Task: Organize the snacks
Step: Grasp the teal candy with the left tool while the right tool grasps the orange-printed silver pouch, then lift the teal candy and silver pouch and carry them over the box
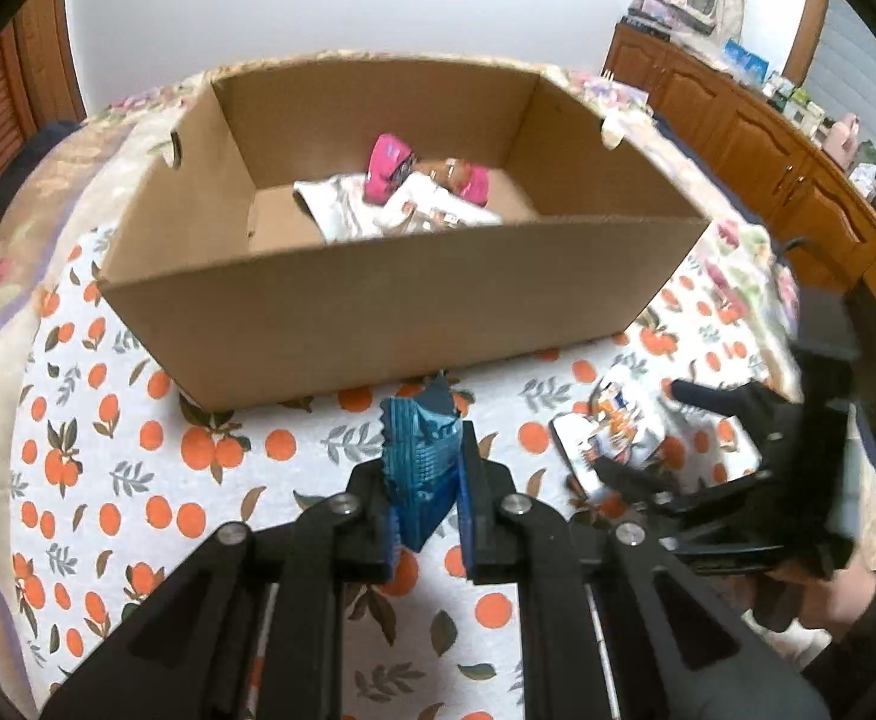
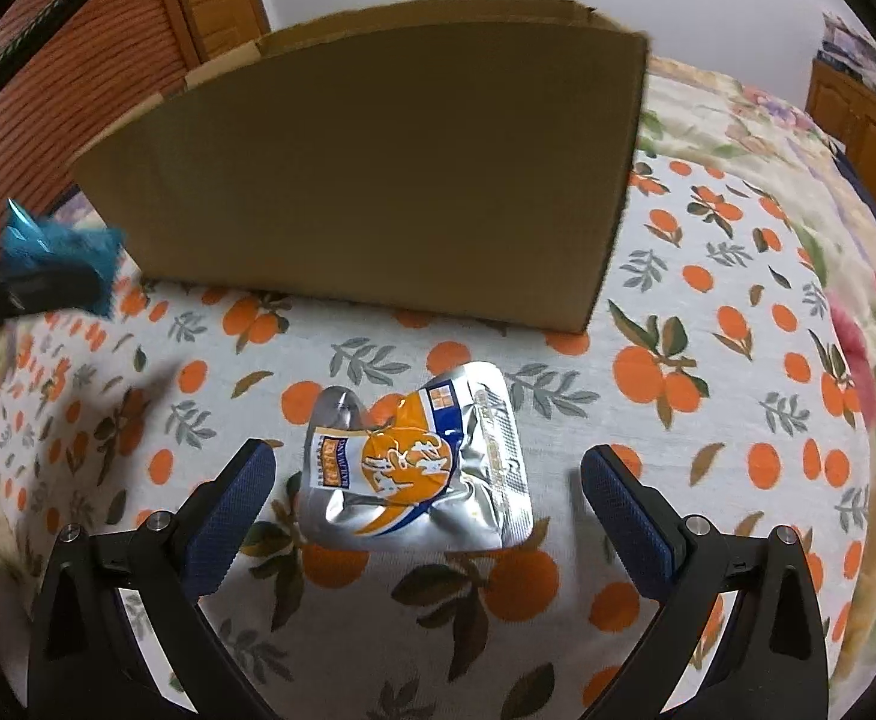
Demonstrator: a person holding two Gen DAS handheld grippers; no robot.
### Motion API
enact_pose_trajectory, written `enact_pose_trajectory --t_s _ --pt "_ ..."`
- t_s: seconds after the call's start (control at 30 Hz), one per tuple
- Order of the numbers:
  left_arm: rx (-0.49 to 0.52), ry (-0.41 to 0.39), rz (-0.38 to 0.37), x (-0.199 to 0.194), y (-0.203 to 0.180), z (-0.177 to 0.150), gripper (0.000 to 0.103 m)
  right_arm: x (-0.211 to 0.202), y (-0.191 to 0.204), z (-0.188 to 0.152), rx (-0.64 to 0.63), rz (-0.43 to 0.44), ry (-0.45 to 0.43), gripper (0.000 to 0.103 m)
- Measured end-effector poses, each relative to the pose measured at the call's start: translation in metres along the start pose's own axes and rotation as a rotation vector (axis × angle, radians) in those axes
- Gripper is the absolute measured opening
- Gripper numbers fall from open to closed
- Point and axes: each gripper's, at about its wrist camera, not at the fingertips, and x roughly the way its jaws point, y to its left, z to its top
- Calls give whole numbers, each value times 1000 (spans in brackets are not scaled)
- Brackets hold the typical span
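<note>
My left gripper (image 1: 426, 480) is shut on a blue snack packet (image 1: 423, 462) and holds it above the cloth, just in front of the open cardboard box (image 1: 378, 312). The box holds pink packets (image 1: 387, 165) and white packets (image 1: 354, 210). My right gripper (image 2: 429, 480) is open, its fingers on either side of a silver and orange snack pouch (image 2: 417, 471) lying on the cloth. In the left wrist view the right gripper (image 1: 648, 438) and the pouch (image 1: 609, 426) show at the right. The blue packet (image 2: 60, 246) shows at the left of the right wrist view.
An orange-print cloth (image 1: 138, 432) covers a bed with a floral blanket (image 2: 858, 324). Wooden cabinets (image 1: 738, 126) with clutter stand at the right. A wooden door (image 2: 78, 90) is behind the box (image 2: 378, 180).
</note>
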Motion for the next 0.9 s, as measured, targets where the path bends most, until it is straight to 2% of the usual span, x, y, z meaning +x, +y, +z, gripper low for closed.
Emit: enact_pose_trajectory --t_s 0.13,0.3,0.43,0.5,0.57,0.9 --pt "5 -17 -18 -1 -8 8 11 13 1 1 -10 -11 22 103" --pt "14 -14 -25 3 -9 11 11 22 18 0 -89 -77 22 103" --pt "7 -16 -25 4 -6 13 11 24 23 -1 -97 -80 27 103" --pt "6 -17 -24 5 -5 14 11 23 24 0 -94 -79 36 99" --pt "2 -17 -24 4 -4 14 11 19 25 2 -98 -76 43 84" --pt "6 -24 -31 1 -4 15 11 10 15 4 -51 -32 59 82"
